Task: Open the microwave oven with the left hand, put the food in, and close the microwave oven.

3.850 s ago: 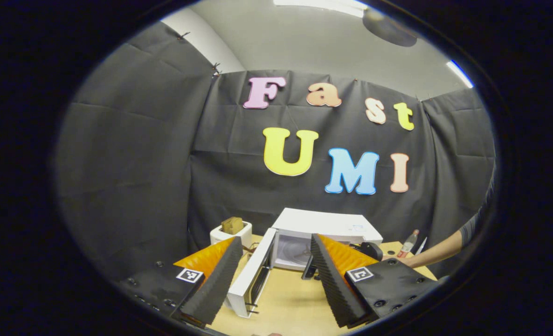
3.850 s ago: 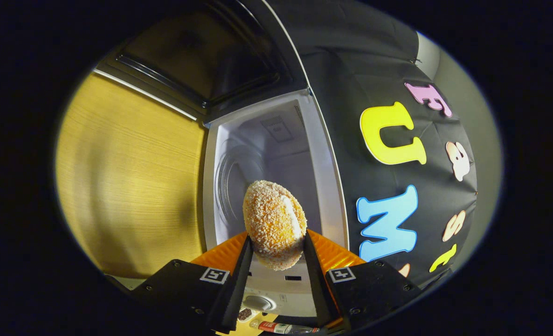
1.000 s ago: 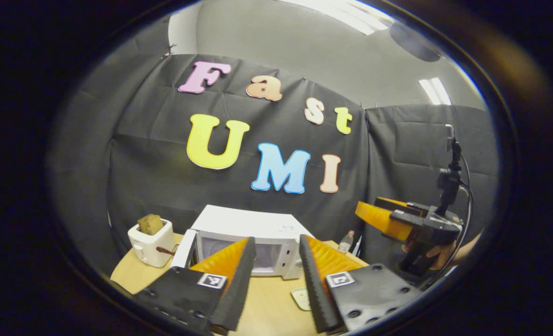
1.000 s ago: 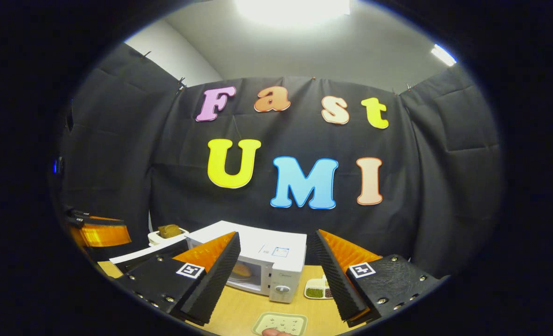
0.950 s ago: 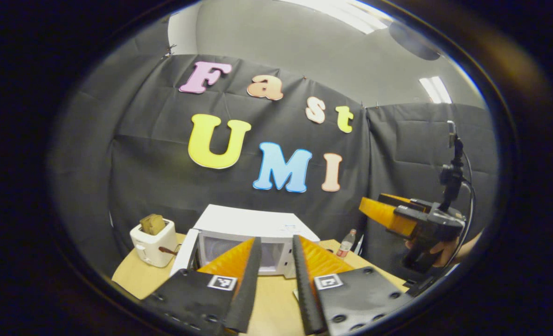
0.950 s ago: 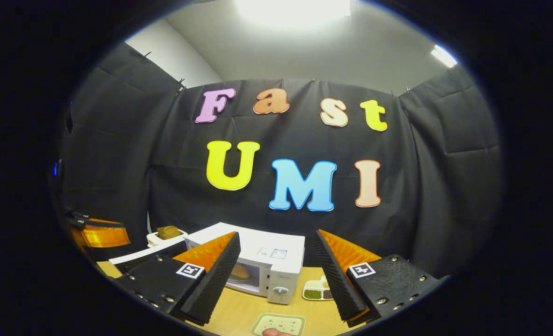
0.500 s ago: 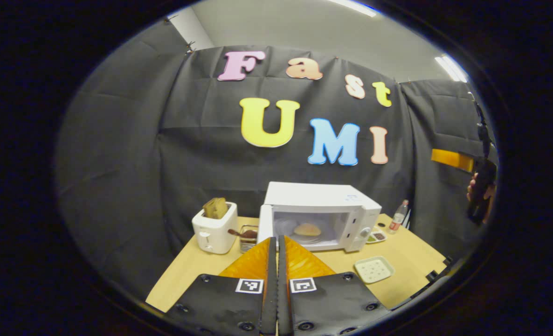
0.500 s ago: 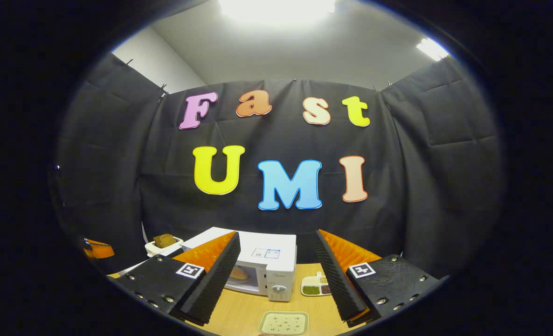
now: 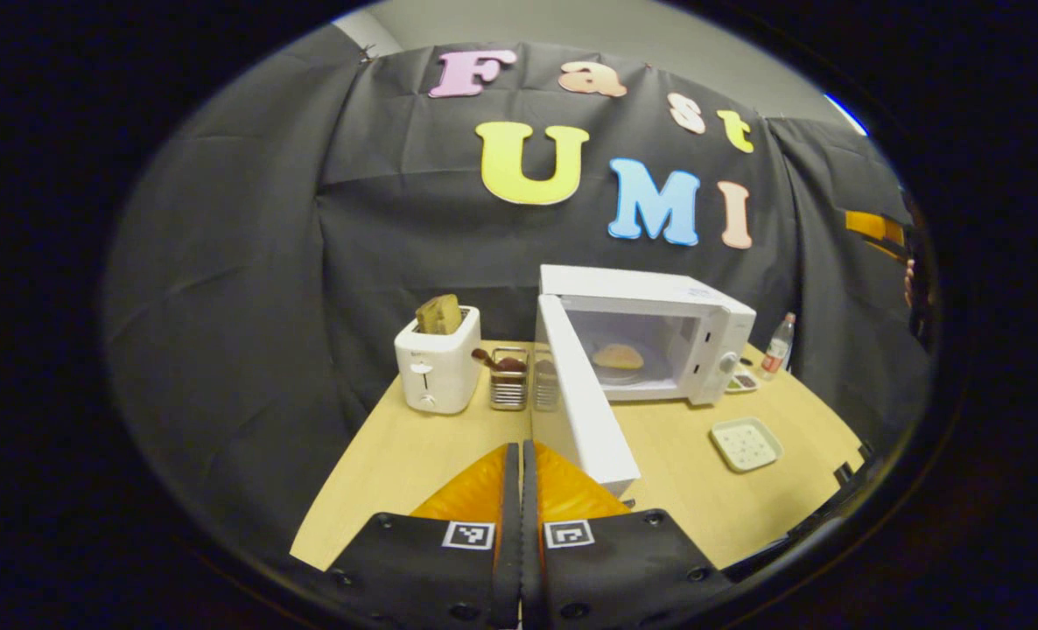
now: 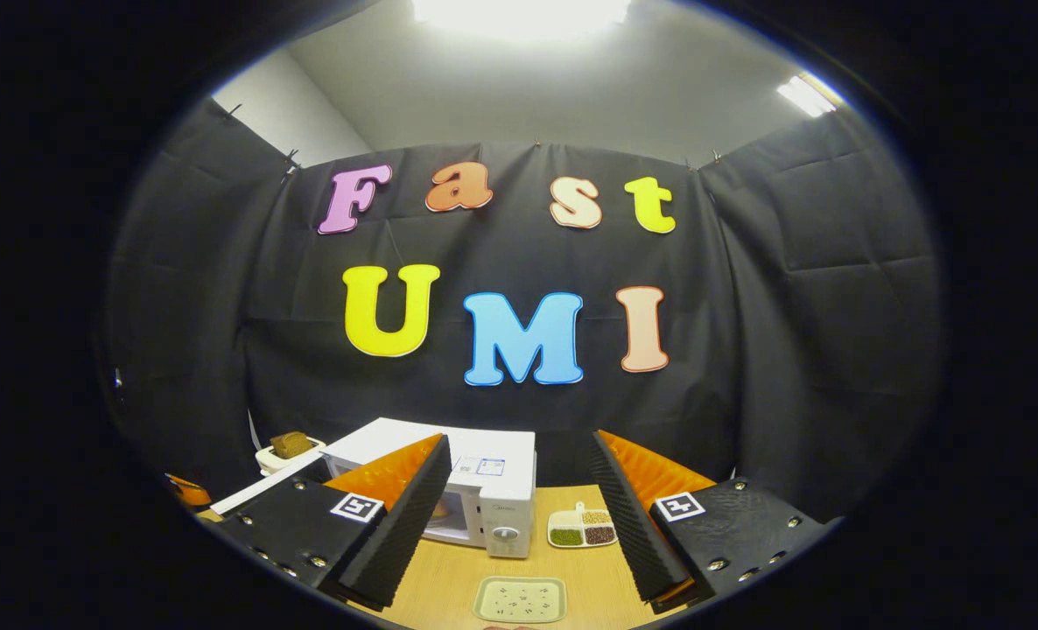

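In the left gripper view, the left gripper (image 9: 520, 490) sits low at the near edge of the wooden table (image 9: 396, 464), its two fingers pressed flat together with nothing between them. Ahead and to its left stands a white toaster (image 9: 438, 371) with a slice of bread (image 9: 439, 313) poking out of the top. Just right of that, almost straight ahead, are two small metal holders (image 9: 519, 390). The microwave oven (image 9: 659, 332) stands ahead and to the right, with its door (image 9: 582, 402) swung out toward the gripper; the door's near corner ends just beyond the fingertips, and I cannot tell whether they touch. The food (image 9: 617, 356) lies inside the oven on the turntable. Farther right on the table are a pale square dish (image 9: 746, 444) and a small bottle (image 9: 778, 346).

In the right gripper view, the right gripper (image 10: 515, 512) is spread wide and holds nothing. The microwave oven (image 10: 493, 490) shows between its fingers, ahead and a little left. Right of the oven is a divided tray of beans (image 10: 582, 528), and nearer the gripper lies the pale square dish (image 10: 520, 599).
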The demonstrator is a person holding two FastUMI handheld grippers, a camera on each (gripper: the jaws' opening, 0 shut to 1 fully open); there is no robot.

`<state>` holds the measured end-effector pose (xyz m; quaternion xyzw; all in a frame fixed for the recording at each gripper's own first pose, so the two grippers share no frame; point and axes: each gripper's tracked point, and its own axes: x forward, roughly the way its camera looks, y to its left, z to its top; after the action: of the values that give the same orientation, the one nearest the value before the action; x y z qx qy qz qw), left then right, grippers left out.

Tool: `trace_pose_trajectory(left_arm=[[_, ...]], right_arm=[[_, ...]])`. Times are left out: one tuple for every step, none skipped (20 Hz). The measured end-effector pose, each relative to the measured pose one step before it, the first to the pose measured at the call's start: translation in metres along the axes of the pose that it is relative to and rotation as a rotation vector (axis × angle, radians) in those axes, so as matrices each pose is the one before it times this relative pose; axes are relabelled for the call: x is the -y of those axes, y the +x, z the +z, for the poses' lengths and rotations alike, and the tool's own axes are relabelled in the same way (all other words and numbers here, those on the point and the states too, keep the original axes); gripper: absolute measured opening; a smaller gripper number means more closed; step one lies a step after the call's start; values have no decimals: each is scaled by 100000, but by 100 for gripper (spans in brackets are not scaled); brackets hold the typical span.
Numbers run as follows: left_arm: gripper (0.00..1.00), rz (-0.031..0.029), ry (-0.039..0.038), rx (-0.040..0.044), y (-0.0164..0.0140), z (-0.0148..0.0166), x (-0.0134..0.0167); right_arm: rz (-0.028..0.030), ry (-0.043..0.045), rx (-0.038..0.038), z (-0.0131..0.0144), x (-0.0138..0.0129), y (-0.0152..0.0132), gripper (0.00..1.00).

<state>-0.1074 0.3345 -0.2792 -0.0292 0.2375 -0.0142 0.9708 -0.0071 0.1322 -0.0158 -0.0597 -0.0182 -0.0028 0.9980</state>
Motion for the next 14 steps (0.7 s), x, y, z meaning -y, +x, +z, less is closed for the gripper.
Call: trace_pose_trajectory(left_arm=[[7,1273,1193,-1167,5,-414,-107],[7,333,493,-688,-96,-127,86],[7,-947,-320,-282,-123,38,561],[7,-1061,-394,-116,-176,-134,778],[7,658,928,-23,80,23,393],[7,-389,628,-437,140,-168,495],[7,-1626,-107,-333,80,-24,791],[7,-3009,-491,-766,-31,10,1184],[7,-4553,-254,-1562,237,-215,1674],[7,-4445,844,-1677,413,-237,1753],[7,-3862,1789,-201,293,227,1543],[7,-3647,1191,-647,626,156,1520],[7,-3476,1062,-480,704,310,1532],[7,-3149,1343,-316,584,260,1323]], right_arm=[[-52,-202,72,-48,102,266,97],[136,-600,-55,-165,-51,376,97],[139,-857,-487,-181,10,355,97],[483,-578,-532,-216,-97,352,97],[559,-30,-381,-92,-173,351,97],[616,238,62,56,-163,266,96],[428,40,182,72,-51,251,97],[423,-233,90,-46,-87,216,97],[510,-460,-184,-85,-89,267,97],[464,-453,-377,-261,152,205,97],[280,-295,-466,-77,82,140,97],[273,-134,-485,-280,103,204,97],[301,-94,-952,-316,125,280,97],[88,46,-958,-318,243,85,97]])
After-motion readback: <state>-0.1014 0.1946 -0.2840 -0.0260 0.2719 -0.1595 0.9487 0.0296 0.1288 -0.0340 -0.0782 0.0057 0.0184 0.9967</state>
